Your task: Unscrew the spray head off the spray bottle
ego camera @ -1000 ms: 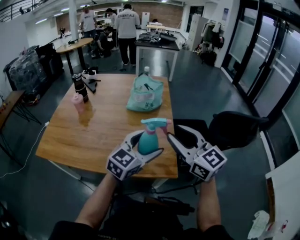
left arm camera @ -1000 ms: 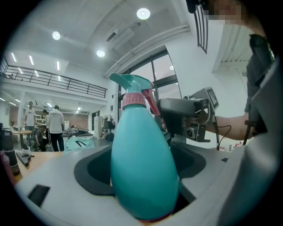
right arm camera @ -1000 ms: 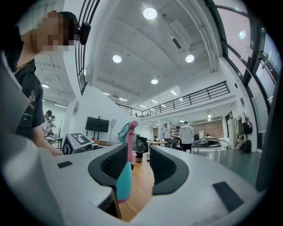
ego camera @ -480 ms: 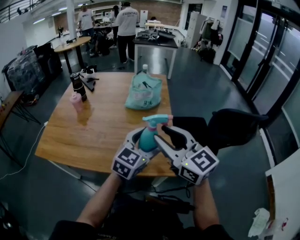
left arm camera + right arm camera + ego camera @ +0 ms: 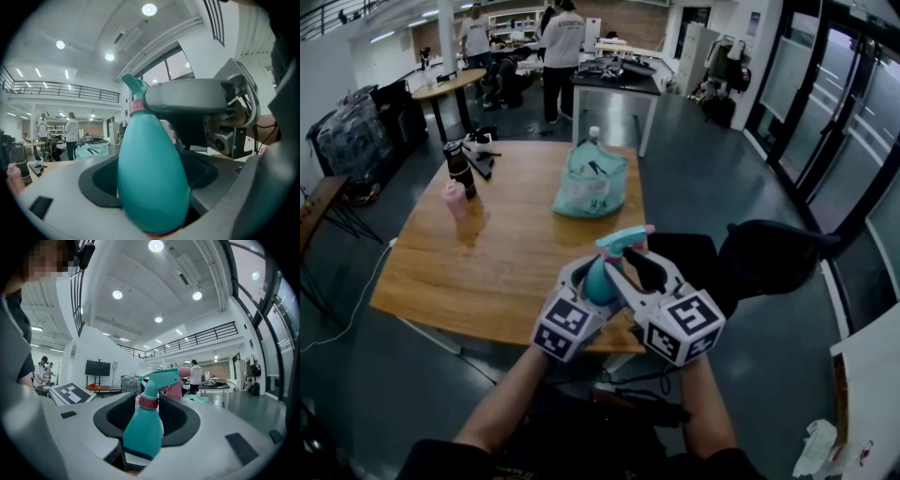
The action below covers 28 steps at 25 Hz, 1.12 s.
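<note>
At far left on the desk (image 5: 511, 258): a black tumbler (image 5: 459, 167) stands upright, with a pink bottle (image 5: 453, 199) just beside it on the near side. Further right, toward the far edge: a teal bag (image 5: 591, 185), well apart from both.

Over the near edge, both grippers meet on one item. The left gripper (image 5: 589, 281) has its fingers clamped on the belly of the spray bottle (image 5: 152, 173). The bottle is upright and held above the desk, not resting on it. Its body fills the hollow between the fingers in the left gripper view.

The spray head (image 5: 161, 378) is on the bottle, with a pink collar beneath it and its nozzle pointing to the person's right.

The right gripper (image 5: 622, 262) is in from the right, with one finger crossing the neck just under the collar. In the right gripper view its fingers stand apart, and a gap shows on each side of the collar.

To the right of the desk is a black chair (image 5: 773, 258). People stand at tables in the far background.
</note>
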### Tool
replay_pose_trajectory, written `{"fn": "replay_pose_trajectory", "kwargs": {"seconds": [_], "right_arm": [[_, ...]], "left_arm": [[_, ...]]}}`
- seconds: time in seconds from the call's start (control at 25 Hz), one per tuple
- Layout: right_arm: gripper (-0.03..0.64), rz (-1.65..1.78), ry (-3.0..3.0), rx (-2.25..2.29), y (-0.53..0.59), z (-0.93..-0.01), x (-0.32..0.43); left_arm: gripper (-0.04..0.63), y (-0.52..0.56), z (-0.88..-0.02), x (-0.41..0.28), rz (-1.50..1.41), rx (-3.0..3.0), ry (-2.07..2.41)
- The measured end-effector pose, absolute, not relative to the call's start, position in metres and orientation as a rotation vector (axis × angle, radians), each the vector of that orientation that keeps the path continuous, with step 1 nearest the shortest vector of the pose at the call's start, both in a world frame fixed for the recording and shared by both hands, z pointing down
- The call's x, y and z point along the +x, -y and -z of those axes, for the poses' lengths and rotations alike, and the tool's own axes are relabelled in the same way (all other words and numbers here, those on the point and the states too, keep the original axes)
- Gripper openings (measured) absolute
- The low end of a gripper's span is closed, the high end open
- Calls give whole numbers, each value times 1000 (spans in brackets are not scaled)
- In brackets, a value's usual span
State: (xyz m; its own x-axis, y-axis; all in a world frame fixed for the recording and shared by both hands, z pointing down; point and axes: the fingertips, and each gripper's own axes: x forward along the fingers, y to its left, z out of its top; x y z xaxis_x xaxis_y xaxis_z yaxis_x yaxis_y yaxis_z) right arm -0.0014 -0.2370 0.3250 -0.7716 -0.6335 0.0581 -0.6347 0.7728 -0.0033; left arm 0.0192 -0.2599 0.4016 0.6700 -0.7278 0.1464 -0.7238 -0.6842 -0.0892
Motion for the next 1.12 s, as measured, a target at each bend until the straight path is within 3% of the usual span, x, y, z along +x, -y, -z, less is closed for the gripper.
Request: {"fn": "replay_pose_trajectory", "kwargs": {"seconds": [1.12], "right_arm": [[141, -68, 3133, 480, 201, -314, 16]], "left_arm": [[397, 204, -388, 48, 312, -3005, -530]]}}
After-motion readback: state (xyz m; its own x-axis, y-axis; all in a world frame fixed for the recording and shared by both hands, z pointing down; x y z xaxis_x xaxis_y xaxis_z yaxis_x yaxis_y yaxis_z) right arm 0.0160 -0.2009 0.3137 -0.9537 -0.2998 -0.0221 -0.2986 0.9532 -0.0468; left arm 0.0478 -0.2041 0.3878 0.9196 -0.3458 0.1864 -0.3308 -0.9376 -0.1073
